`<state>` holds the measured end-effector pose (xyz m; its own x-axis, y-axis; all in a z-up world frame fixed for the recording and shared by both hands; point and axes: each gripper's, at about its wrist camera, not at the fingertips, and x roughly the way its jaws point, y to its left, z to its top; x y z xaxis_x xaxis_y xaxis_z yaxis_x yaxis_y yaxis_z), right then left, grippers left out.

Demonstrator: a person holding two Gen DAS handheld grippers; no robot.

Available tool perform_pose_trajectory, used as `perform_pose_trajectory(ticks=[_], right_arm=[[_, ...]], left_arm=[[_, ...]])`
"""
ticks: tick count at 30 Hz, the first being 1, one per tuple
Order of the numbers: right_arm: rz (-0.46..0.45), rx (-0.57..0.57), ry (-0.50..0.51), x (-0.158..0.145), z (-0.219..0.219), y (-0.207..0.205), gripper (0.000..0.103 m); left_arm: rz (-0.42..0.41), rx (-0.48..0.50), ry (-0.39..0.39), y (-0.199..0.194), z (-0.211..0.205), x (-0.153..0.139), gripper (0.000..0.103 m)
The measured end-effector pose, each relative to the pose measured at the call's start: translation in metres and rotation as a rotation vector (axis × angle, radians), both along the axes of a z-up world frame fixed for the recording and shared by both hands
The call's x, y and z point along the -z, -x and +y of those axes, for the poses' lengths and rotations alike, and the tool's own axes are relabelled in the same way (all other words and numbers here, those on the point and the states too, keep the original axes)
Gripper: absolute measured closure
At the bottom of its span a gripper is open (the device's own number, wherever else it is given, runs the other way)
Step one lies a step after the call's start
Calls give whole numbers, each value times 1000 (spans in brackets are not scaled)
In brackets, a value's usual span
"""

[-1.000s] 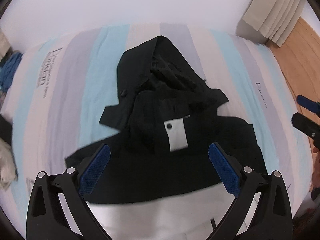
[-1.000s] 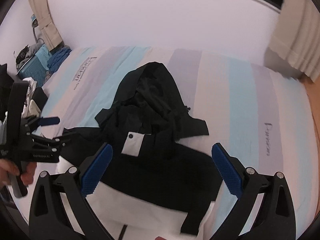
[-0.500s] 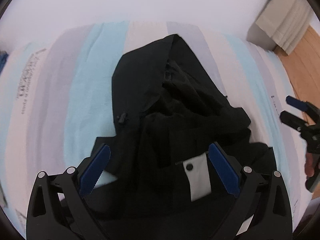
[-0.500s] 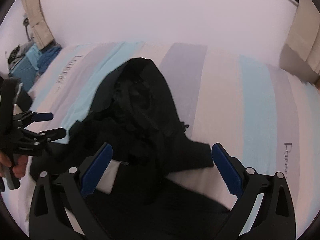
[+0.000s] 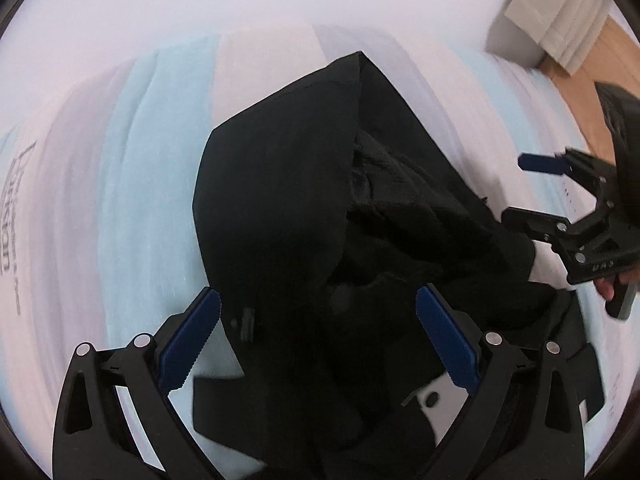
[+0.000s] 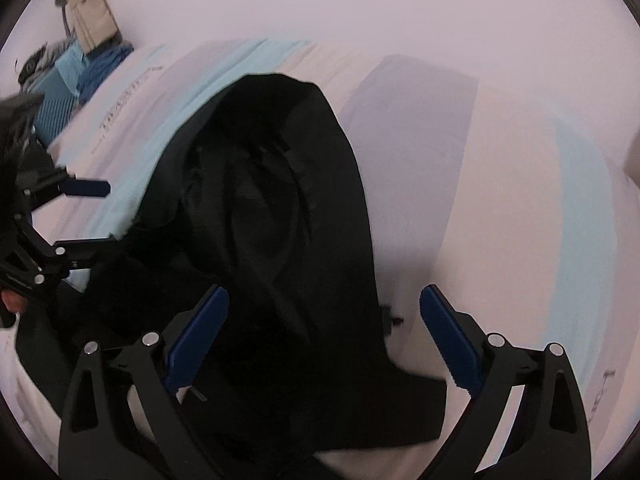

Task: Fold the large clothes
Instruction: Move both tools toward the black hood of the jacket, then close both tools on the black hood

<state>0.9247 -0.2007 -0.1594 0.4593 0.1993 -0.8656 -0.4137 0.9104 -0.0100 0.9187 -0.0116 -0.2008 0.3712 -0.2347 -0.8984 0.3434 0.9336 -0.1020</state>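
A black hooded jacket [image 5: 280, 208] lies rumpled on a striped bed sheet [image 5: 132, 168], hood pointing away from me. A white panel with a snap [image 5: 434, 404] shows low in the left wrist view. My left gripper [image 5: 318, 338] hovers open over the lower hood, nothing between its blue pads. My right gripper [image 6: 324, 338] is open too, above the hood's right edge [image 6: 352, 184]. Each gripper shows in the other's view: the right one [image 5: 532, 188] at the jacket's right side, the left one [image 6: 86, 216] at its left side, both open.
The bed sheet [image 6: 500, 184] has pale blue, grey and cream stripes with printed lettering [image 5: 6, 236]. A white wall runs behind the bed. Beige curtains [image 5: 560, 24] and wooden floor [image 5: 592, 92] are at the right. A blue suitcase and piled clothes [image 6: 60, 76] stand at the far left.
Both grippers have moved forward and lower toward the hood, so the jacket now fills more of each view. Both stayed open.
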Motion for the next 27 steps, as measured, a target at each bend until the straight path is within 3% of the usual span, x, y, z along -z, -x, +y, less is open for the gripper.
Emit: perform_pose_trajectory(ticks=[5,10,15,17,23,27], right_arm=[[11,-3,56,19,7,-22,11],[36,38,39,32,3,-42,13],[59,58,8,38,0,-56,15],[60,58,-8,38,0,-62,15],[123,28,-88,38,4,-75,18],[158,13,-121,38,7,-84,21]], left_arm=[[-6,42,-20,-8,-7,12,7],[-10,41,-56,-12,-13,31,8],[-41,-17,-140,-19,-4,53,23],[-60,-49,-150,-24,7,55,23],[-36,-82,-126,-36,24,65,34],[4,-117,-59,-41,39,67,41]])
